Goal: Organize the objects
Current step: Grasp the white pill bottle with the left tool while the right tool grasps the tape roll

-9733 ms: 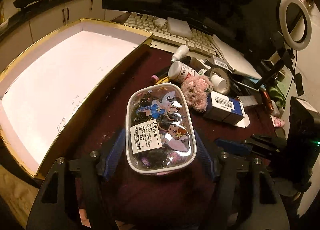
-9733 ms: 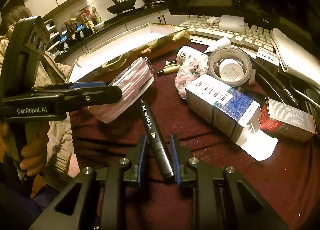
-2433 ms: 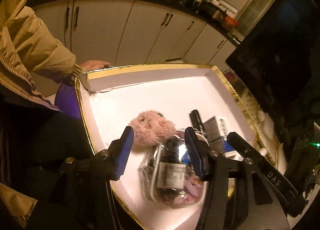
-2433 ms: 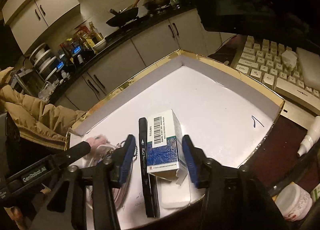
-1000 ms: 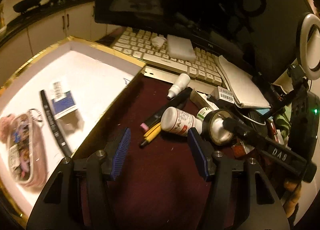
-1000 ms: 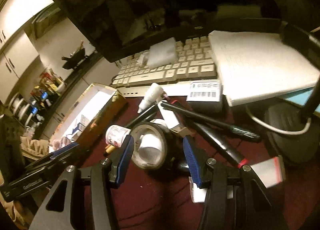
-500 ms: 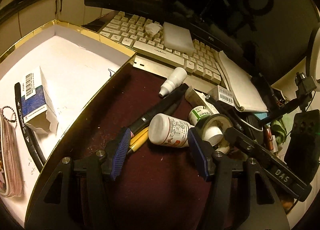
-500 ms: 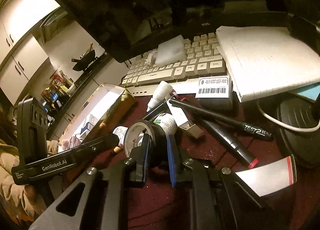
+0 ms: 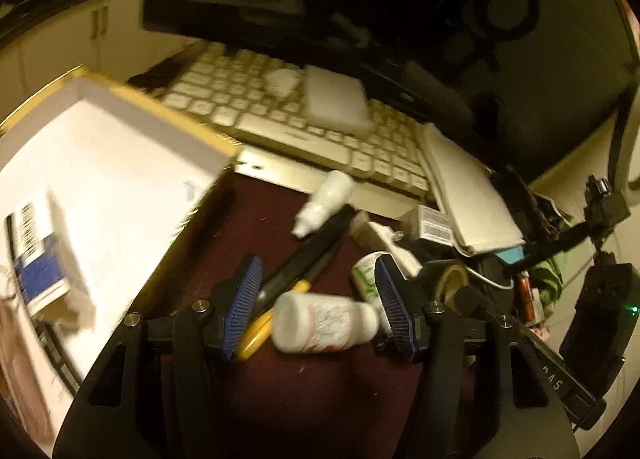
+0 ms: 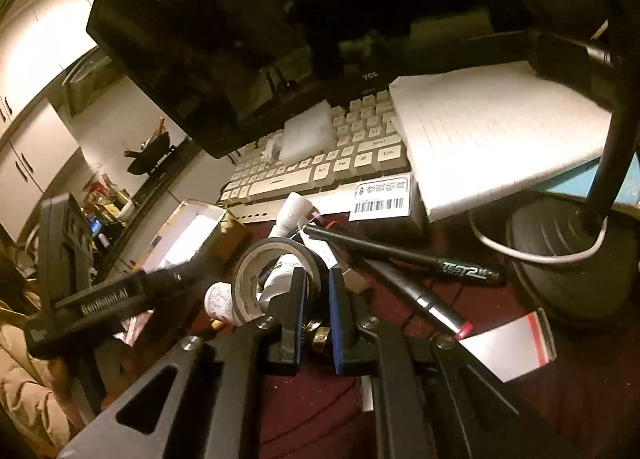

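Closing since a second ago, my right gripper (image 10: 317,295) jaws pinch the dark tape roll's (image 10: 256,255) wall.
My left gripper (image 9: 318,301) jaws stand wide around the white pill bottle (image 9: 324,324) lying on the table (image 9: 256,227).

- The left wrist view is smeared by motion; the print on the white bottle (image 9: 325,323) at lower centre cannot be read.
- The blue and white carton (image 9: 38,255) at the left is blurred, and the tray (image 9: 120,163) it lies in is cut off by the left edge.
- In the right wrist view, the tape roll (image 10: 276,279) at centre hides part of the bottle behind it.
- The notepad (image 10: 496,131) at upper right is partly hidden by a dark stand (image 10: 608,163).
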### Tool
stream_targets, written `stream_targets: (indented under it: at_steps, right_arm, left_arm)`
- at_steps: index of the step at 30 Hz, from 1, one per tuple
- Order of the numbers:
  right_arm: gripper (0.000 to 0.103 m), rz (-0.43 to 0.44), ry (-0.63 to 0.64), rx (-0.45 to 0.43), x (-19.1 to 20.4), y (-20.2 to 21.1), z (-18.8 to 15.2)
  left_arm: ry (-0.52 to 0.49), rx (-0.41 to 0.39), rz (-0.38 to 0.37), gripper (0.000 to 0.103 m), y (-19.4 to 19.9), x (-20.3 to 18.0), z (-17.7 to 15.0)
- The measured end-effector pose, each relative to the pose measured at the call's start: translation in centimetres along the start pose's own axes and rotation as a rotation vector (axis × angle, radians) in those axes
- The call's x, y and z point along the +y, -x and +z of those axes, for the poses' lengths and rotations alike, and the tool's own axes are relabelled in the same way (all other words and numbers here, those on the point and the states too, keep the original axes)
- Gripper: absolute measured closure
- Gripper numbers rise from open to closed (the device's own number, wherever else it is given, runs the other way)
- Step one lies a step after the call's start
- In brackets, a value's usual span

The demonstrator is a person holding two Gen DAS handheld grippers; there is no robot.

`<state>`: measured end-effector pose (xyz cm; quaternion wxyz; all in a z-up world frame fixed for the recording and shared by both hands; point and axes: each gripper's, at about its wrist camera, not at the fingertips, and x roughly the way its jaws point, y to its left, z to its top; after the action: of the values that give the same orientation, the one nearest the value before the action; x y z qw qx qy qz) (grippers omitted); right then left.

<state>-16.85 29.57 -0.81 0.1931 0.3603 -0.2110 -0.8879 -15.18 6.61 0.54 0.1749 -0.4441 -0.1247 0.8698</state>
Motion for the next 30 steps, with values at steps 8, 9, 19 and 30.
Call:
stream_targets:
  at_steps: [8,9,19,30]
  right_arm:
    - [0.094,-0.024,-0.01,-0.003,-0.3,0.2,-0.1]
    - [0.094,-0.022,-0.014,0.0,-0.3,0.1,-0.2]
    - [0.09,0.004,-0.057,0.032,-0.8,-0.5,-0.4]
    - [0.08,0.016,-0.062,0.046,-0.8,-1.0,-0.5]
  left_arm:
    - [-0.123,0.127,-0.033,0.044,-0.2,-1.4,-3.3]
    - [-0.134,0.141,-0.044,0.044,0.2,-1.6,-3.9]
    - [-0.19,0.101,0.037,0.044,0.8,-2.7,-4.4]
    - [-0.225,0.088,0.138,0.068,-1.0,-2.8,-5.2]
